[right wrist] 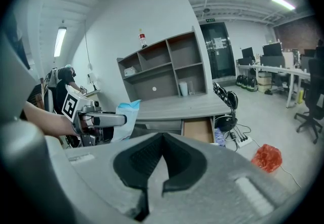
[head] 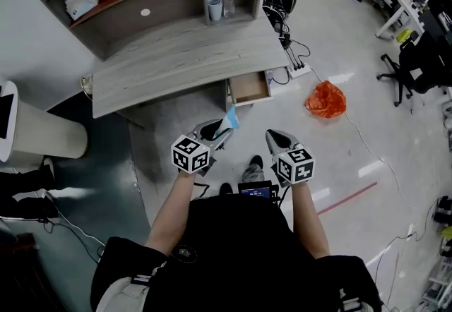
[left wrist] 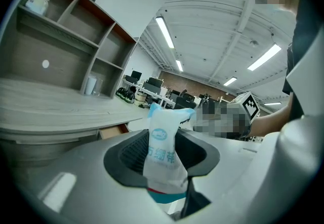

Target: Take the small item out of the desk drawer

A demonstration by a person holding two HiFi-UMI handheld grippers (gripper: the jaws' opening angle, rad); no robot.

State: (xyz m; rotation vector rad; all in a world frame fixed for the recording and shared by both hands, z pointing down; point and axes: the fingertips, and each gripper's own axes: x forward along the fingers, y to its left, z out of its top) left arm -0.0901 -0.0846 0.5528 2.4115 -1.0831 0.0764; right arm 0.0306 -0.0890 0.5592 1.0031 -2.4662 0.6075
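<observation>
The small item is a white and blue packet [head: 230, 120]. My left gripper [head: 223, 133] is shut on it and holds it in the air in front of the desk, clear of the drawer. In the left gripper view the packet [left wrist: 163, 152] stands upright, pinched between the dark pads of my left gripper [left wrist: 164, 142]. The wooden drawer [head: 248, 86] hangs open under the desk's right end, and no item shows in it from here. My right gripper [head: 272, 137] hovers to the right of the left one; its jaws meet at the tips with nothing between them [right wrist: 162, 139].
A grey desk [head: 176, 56] with a shelf hutch stands ahead, with cups [head: 215, 7] on it. A power strip and cables [head: 296, 67] lie right of the drawer. An orange bag [head: 325, 100] sits on the floor. A white round bin [head: 42, 130] stands at left, and an office chair [head: 406, 70] at far right.
</observation>
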